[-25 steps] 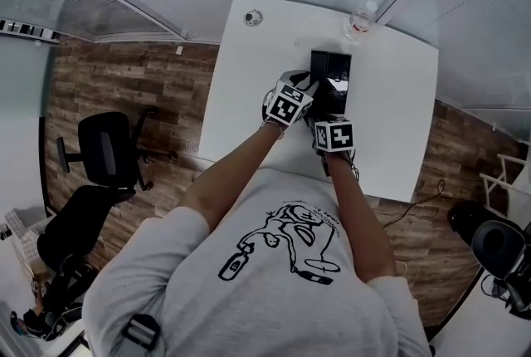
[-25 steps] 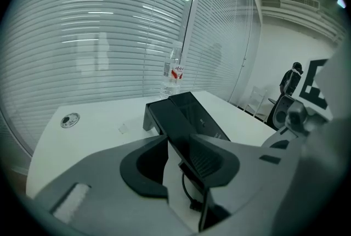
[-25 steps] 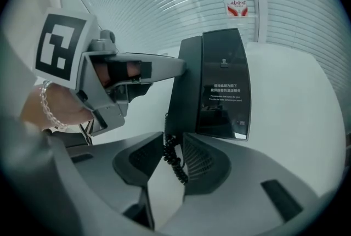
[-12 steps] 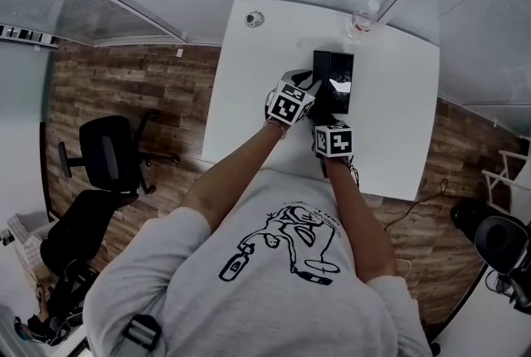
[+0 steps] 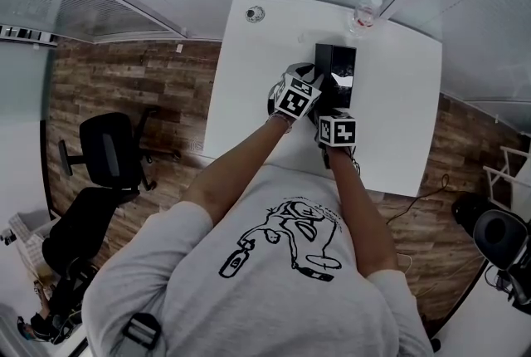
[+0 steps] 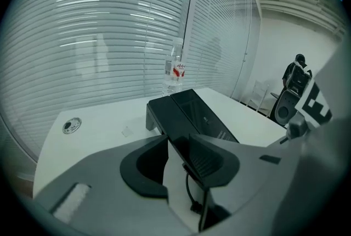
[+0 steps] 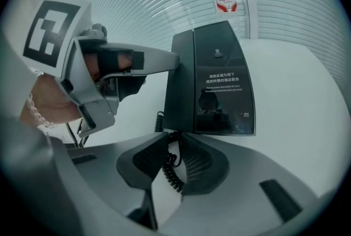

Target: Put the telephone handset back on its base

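1. The handset (image 6: 164,114) lies along the left side of the base (image 6: 202,115), on the bench (image 5: 249,81). It looks to be in its cradle or just over it; whether it is fully seated I cannot tell.
2. Its long axis runs straight away from the person, parallel to the base and pointing towards the bottle (image 6: 174,67) at the far end.
3. The left hand-held gripper (image 6: 176,139) sits at the handset's near end, in line with that axis. Its jaws stand narrow and look closed on that end.
4. The right hand-held gripper (image 7: 174,139) is at the base's near edge, a little to the right of the handset. Its jaws have just been closing, and the coiled cord (image 7: 170,172) runs between them, pinched.
5. So the left one is the nearer to the handset and has it. Any last settling would be a short push down and forward along the handset's length.
6. The right one only keeps the cord clear of the cradle, I judge.
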Demonstrator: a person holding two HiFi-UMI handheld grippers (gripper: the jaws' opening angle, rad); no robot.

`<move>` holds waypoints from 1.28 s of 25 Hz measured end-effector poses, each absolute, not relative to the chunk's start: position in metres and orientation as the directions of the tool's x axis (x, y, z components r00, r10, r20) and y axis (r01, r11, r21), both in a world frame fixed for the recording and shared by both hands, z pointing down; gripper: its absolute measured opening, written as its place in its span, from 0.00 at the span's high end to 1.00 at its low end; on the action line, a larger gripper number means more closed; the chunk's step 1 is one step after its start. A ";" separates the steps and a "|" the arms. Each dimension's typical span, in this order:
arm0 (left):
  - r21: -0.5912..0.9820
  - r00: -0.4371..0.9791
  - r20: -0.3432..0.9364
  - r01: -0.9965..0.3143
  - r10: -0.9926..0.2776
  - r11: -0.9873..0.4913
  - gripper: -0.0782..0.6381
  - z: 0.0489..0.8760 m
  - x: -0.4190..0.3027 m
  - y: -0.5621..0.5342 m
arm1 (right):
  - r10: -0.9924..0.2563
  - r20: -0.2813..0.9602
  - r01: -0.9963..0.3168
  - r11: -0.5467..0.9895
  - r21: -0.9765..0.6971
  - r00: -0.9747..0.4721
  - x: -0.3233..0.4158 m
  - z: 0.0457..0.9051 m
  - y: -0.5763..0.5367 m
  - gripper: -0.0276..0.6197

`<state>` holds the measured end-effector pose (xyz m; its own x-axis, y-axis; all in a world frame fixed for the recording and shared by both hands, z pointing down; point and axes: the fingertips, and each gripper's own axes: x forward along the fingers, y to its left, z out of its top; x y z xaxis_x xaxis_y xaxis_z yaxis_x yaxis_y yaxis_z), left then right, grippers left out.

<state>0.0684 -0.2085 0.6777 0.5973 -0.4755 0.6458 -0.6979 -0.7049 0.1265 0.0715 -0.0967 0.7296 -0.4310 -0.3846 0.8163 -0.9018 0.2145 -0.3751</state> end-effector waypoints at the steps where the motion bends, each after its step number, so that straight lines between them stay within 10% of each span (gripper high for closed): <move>1: 0.119 0.591 0.653 -0.698 -0.473 -0.707 0.73 0.679 0.069 -0.208 | -0.380 0.816 -0.899 0.225 -0.375 -0.435 0.071 0.728 -0.096 0.89; 32: 0.203 0.686 0.309 -0.724 -0.658 -0.659 0.73 0.442 0.057 -0.130 | -0.809 0.384 -0.888 0.453 -0.076 -0.445 0.184 0.420 -0.107 0.89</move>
<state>0.0571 -0.1296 0.4422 0.6865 -0.6584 0.3088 -0.7238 -0.6594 0.2031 0.1838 -0.1072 0.4202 -0.4451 -0.8092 0.3835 -0.8884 0.4527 -0.0759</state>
